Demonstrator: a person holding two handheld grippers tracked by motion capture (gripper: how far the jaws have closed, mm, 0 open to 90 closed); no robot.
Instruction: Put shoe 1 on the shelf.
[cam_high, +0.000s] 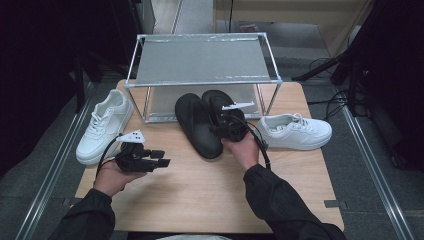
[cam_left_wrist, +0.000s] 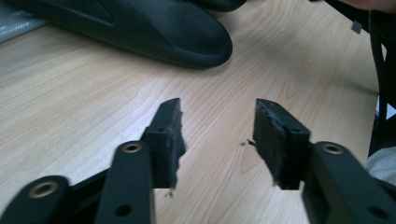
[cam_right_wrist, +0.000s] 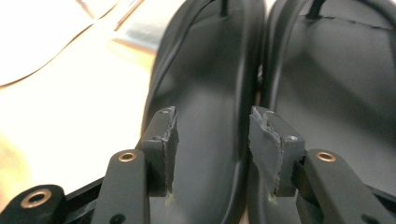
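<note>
Black sandals (cam_right_wrist: 261, 93) side by side, just under right claw (cam_right_wrist: 212, 135), apart

A wooden tabletop (cam_high: 200, 185) carries a metal shelf (cam_high: 202, 62), two black slippers (cam_high: 197, 125) side by side, and a white sneaker (cam_high: 103, 125) at either end.

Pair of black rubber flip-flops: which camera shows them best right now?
The high view: both black rubber flip-flops lie side by side, whole, before the metal shelf rack. The right gripper view looks close along their footbeds, cropped and blurred. The left gripper view catches one sandal's end.
</note>
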